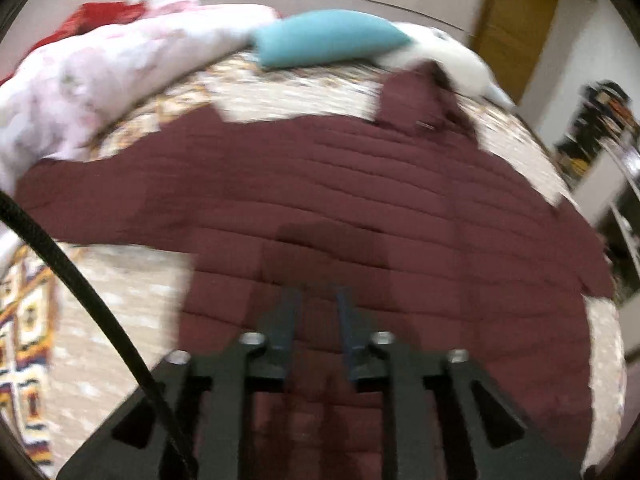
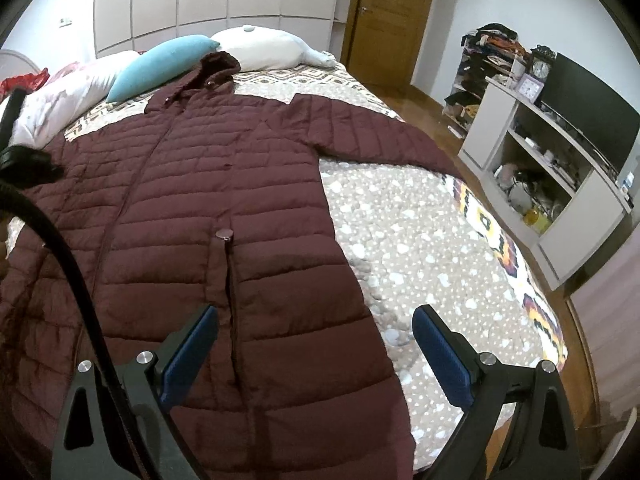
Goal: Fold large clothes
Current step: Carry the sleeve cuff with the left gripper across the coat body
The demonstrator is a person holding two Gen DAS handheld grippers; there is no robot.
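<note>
Bed [image 2: 420, 240]: maroon coat [image 2: 224, 216] lies flat, hood toward the pillows [image 2: 160, 64].
Right gripper [image 2: 316, 344] spread wide; left gripper [image 1: 318, 320] narrowed, grasping nothing.

Teal pillow [image 2: 160, 66], white pillow [image 2: 260, 50], wooden door [image 2: 388, 20], television [image 2: 588, 116], clock [image 2: 540, 68]

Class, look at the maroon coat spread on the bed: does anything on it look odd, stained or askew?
Yes. The coat carries a darker patch beside its pocket, like a damp stain. Otherwise it lies flat, one sleeve stretched out sideways.
</note>
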